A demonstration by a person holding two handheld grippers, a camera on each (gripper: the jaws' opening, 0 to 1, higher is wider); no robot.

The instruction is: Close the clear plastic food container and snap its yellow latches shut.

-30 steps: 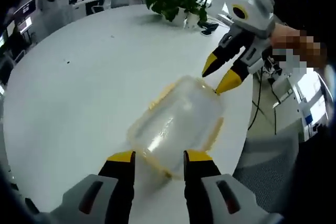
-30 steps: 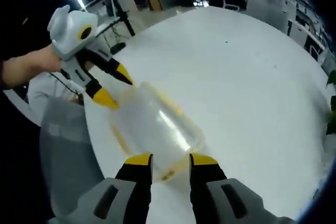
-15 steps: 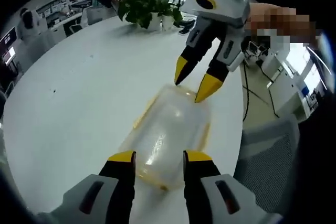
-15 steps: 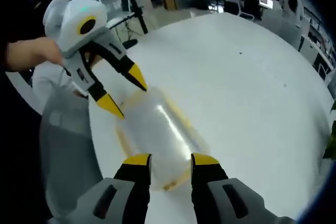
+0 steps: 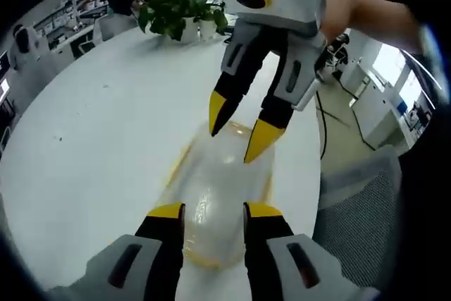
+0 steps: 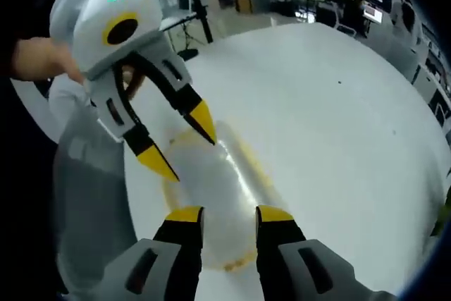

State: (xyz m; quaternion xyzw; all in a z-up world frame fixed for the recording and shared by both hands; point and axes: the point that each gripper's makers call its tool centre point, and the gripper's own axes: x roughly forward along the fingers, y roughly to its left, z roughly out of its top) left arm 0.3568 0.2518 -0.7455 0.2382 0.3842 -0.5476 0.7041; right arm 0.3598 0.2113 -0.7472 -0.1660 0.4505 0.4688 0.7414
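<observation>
White round desk (image 5: pixel 91 125), container (image 5: pixel 215 195) near its edge, lid apparently on, latches (image 6: pixel 236 264) seemingly unsnapped; left gripper (image 5: pixel 208 211) and right gripper (image 6: pixel 229 214) both open, empty, flanking its ends.

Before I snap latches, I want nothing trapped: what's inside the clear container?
Through the clear container nothing distinct shows, only glare and blur. Both grippers' jaws cover each end, so those parts stay unseen.

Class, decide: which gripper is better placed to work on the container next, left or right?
Neither clearly. Left gripper and right gripper each stand open at opposite ends of the clear container.
</observation>
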